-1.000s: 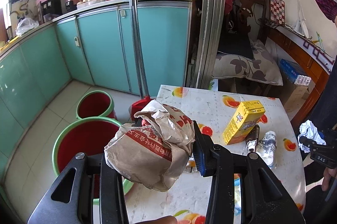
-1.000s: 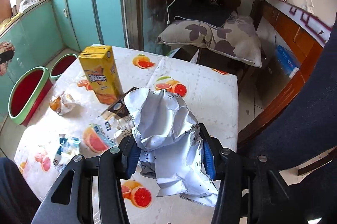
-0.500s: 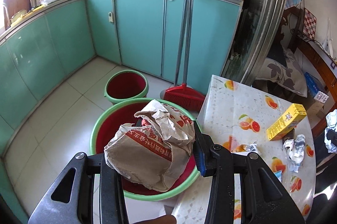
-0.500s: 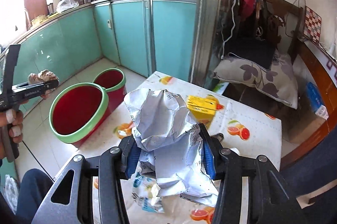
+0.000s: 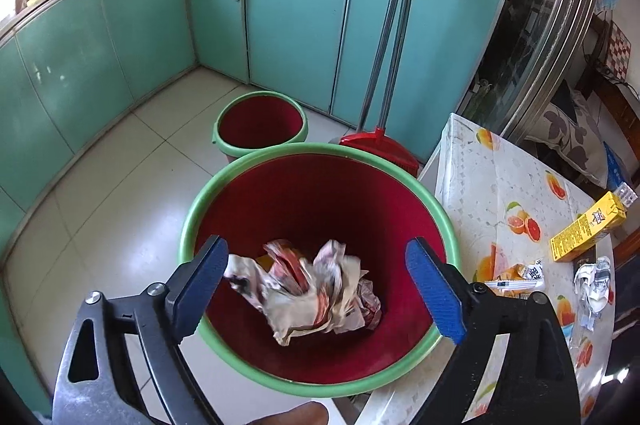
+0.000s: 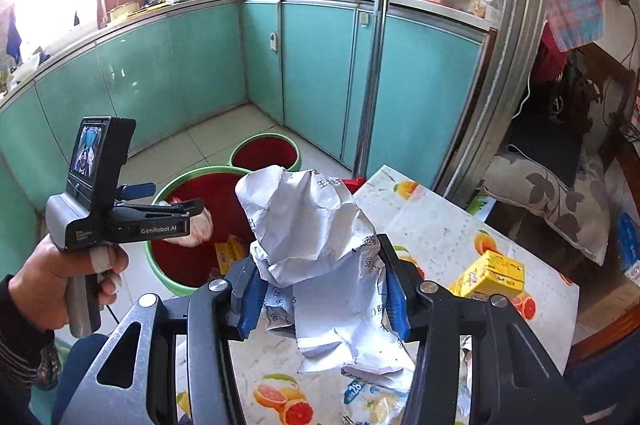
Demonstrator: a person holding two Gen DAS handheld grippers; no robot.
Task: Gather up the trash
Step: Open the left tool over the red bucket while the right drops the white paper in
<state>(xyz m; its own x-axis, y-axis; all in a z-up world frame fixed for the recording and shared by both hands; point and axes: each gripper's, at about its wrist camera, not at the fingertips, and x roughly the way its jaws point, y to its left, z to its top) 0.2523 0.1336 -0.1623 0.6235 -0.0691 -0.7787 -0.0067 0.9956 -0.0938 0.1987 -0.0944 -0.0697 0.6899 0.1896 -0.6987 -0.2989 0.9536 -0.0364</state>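
My left gripper (image 5: 316,285) is open and empty, held over the big red tub with a green rim (image 5: 244,173). The crumpled brown paper bag (image 5: 308,297) is inside the tub, below the open jaws, apart from them. My right gripper (image 6: 320,289) is shut on a crumpled white paper (image 6: 320,245) above the table (image 6: 440,233). The right wrist view also shows the left gripper (image 6: 176,205) over the tub (image 6: 176,185). A yellow carton (image 5: 588,225) and small wrappers (image 5: 596,277) lie on the table.
A smaller red tub (image 5: 260,125) stands behind the big one. A red broom (image 5: 380,141) leans on the teal cabinets (image 5: 296,17). The table with the fruit-print cloth (image 5: 500,177) is right of the tubs. A cushioned chair (image 6: 560,185) stands beyond the table.
My left gripper has opened and the brown paper bag has dropped into the big tub. My right gripper has kept hold of the white paper and swung toward the tubs.
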